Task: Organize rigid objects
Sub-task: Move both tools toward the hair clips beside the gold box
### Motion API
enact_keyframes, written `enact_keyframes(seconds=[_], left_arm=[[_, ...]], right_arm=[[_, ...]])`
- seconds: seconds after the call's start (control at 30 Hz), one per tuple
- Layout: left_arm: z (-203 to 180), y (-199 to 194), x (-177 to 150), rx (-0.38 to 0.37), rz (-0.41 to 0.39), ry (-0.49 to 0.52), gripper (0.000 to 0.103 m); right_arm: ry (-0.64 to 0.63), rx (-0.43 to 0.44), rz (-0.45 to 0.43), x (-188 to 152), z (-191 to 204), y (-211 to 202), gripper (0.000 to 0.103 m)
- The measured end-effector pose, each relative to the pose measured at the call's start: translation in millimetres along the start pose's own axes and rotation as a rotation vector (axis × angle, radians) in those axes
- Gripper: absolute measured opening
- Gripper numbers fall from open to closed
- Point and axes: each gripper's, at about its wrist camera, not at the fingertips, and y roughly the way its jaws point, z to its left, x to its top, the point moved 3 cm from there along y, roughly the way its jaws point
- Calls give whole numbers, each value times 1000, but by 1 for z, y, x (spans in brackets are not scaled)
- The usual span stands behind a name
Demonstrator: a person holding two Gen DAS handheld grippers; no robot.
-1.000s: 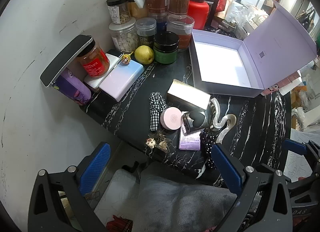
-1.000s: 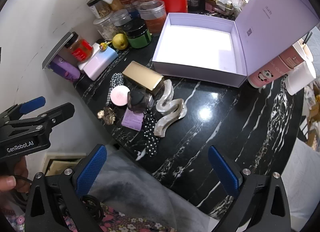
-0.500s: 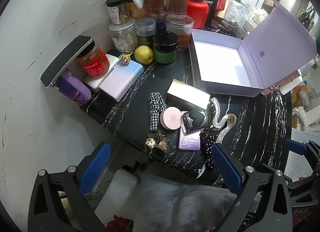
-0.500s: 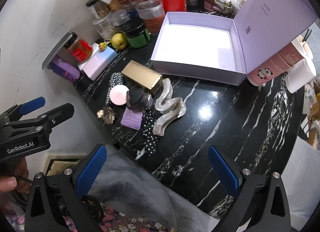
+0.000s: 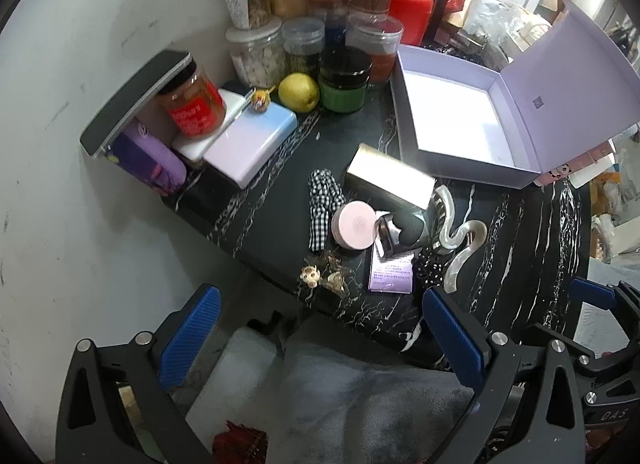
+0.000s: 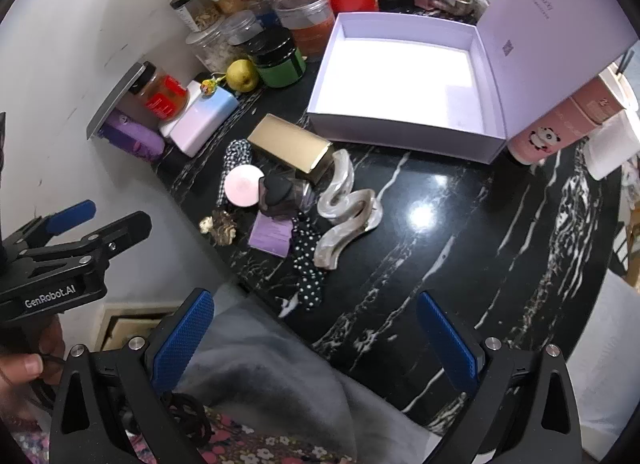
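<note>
Both grippers — left gripper point(image 5: 320, 340), right gripper point(image 6: 316, 338) — gape wide, seemingly short of the gold box point(image 6: 290, 148).

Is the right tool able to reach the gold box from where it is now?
Probably yes. The right tool is open and empty, and the gold box has nothing on top of it. A wavy white hair clip and a small clear case lie against its near side, so coming from above looks easiest.

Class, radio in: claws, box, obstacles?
Left claw open, empty. Right claw open, empty. Lilac box open, empty. Gold box unmoved, nothing blocking.
</note>
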Motion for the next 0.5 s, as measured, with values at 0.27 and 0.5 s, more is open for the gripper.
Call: enact_keyframes(seconds=[0.27, 0.5], left_arm=[[9, 27, -7, -74, 91, -43, 103], [14, 56, -14, -109, 180, -73, 103]], right_arm=[[-20, 39, 61, 2, 0, 14, 103], [-34, 41, 122, 6, -6, 32, 103]])
